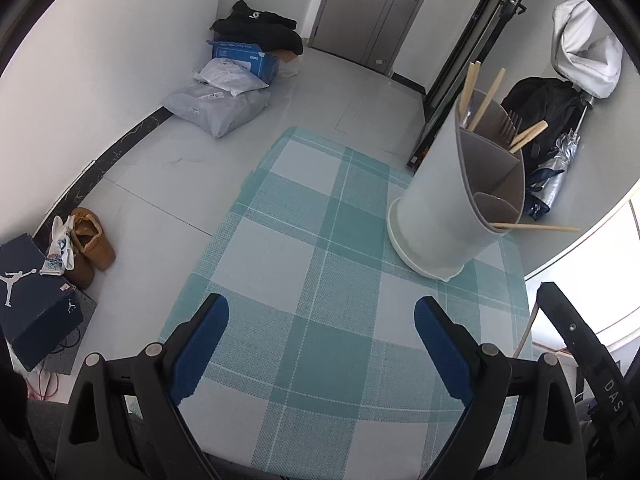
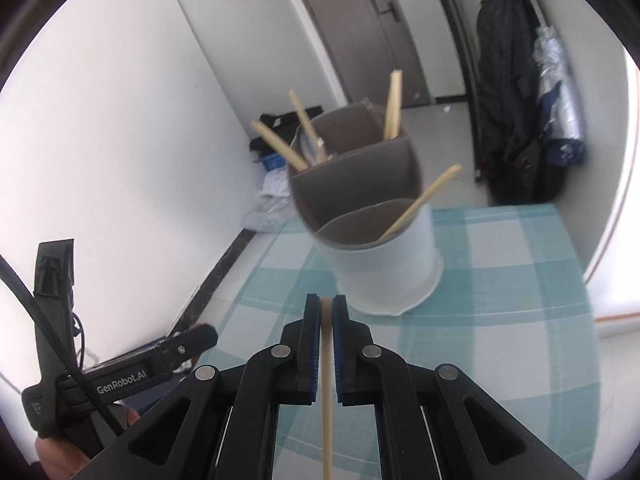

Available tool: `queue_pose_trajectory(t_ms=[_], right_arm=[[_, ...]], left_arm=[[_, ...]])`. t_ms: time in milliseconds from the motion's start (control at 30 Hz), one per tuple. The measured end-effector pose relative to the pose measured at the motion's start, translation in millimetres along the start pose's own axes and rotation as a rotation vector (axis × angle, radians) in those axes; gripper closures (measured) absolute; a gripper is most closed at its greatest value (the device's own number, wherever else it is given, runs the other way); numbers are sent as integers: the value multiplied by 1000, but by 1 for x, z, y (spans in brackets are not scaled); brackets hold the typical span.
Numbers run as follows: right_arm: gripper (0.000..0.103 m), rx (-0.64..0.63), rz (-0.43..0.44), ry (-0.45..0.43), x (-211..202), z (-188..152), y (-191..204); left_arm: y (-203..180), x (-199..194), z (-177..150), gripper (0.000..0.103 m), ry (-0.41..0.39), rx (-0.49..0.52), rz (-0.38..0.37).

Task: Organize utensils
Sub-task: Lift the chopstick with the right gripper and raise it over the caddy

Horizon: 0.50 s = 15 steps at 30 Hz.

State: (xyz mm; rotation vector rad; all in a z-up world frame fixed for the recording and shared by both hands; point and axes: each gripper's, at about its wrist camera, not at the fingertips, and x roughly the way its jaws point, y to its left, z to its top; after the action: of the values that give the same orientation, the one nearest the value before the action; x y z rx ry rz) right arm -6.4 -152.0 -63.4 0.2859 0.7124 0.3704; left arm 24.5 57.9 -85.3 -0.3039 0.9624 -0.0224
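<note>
A white utensil holder (image 1: 448, 204) with grey dividers stands on the teal checked tablecloth (image 1: 320, 280), also in the right wrist view (image 2: 380, 248). Several wooden chopsticks (image 2: 394, 104) and a fork (image 1: 514, 126) stick out of its compartments. My right gripper (image 2: 327, 300) is shut on a wooden chopstick (image 2: 327, 380), held just in front of the holder and above the cloth. My left gripper (image 1: 320, 312) is open and empty, low over the cloth, to the left of the holder. It also shows in the right wrist view (image 2: 200, 334).
The table's far edge drops to a grey tile floor. On the floor are bags and parcels (image 1: 228, 96), brown shoes (image 1: 90, 240) and a shoe box (image 1: 32, 300). A black backpack (image 2: 516, 120) and folded umbrella (image 2: 560, 112) are behind the holder.
</note>
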Motion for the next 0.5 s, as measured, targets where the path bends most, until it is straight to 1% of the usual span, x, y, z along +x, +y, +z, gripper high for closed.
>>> queue_pose_trajectory(t_ms=[133, 200, 300, 367, 400, 500], right_arm=[[98, 45, 6, -30, -24, 0, -16], [98, 68, 9, -45, -32, 2, -23], [98, 90, 17, -63, -44, 5, -33], [98, 105, 17, -81, -52, 7, -38], [98, 109, 18, -86, -56, 7, -38], [98, 121, 18, -94, -62, 10, -41]], left_arm=[[-15, -14, 0, 11, -40, 39, 31], [-24, -18, 0, 11, -42, 62, 65], [-33, -26, 0, 11, -60, 57, 16], [-42, -31, 1, 17, -64, 69, -7], [-47, -34, 1, 18, -71, 83, -11], [-62, -43, 2, 18, -94, 114, -20]])
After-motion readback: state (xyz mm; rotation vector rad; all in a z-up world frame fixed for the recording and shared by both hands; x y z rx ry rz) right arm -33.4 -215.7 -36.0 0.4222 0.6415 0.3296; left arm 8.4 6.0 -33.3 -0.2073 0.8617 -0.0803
